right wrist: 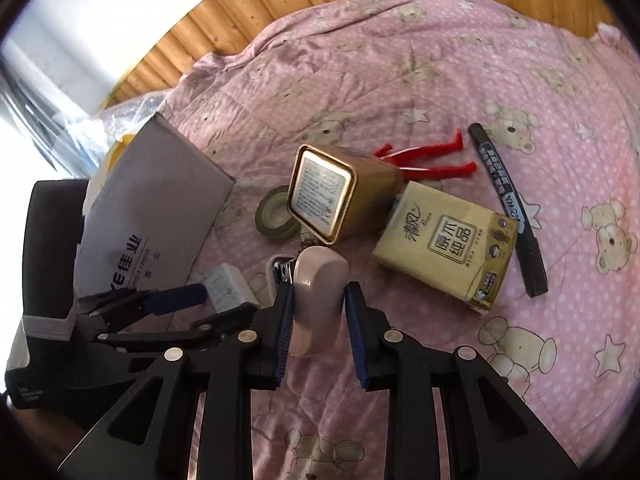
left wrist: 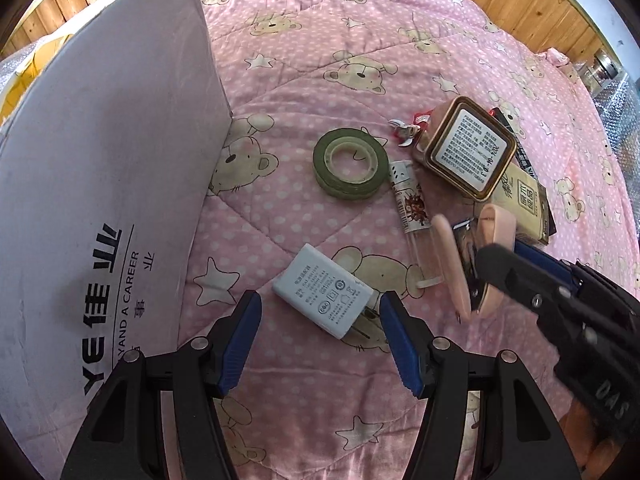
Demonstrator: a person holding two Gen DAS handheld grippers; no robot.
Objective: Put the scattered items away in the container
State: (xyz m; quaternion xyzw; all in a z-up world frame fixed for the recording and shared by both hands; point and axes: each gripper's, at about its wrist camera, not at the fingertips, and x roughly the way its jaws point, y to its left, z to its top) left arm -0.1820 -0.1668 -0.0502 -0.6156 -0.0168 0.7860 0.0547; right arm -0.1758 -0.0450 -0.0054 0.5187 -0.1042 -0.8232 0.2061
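Box (left wrist: 100,168): stands far left of the left gripper (left wrist: 320,338).
Left jaws: wide apart, holding nothing.
Charger (left wrist: 324,298): lies just in front, between those jaws. Its prongs could catch on a pad.
Right gripper (right wrist: 316,314): jaws clamped on the pink stapler (right wrist: 316,300).
Risk: the stapler hangs open and may swing or slip out.
Tin (right wrist: 336,196): just past the stapler, easy to bump.

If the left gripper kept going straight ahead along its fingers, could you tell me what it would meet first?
The white charger, which lies on the pink quilt just ahead of the open left gripper, its prongs toward the fingers. Beyond it sits the green tape roll. Height above the quilt is unclear, so it might pass over.
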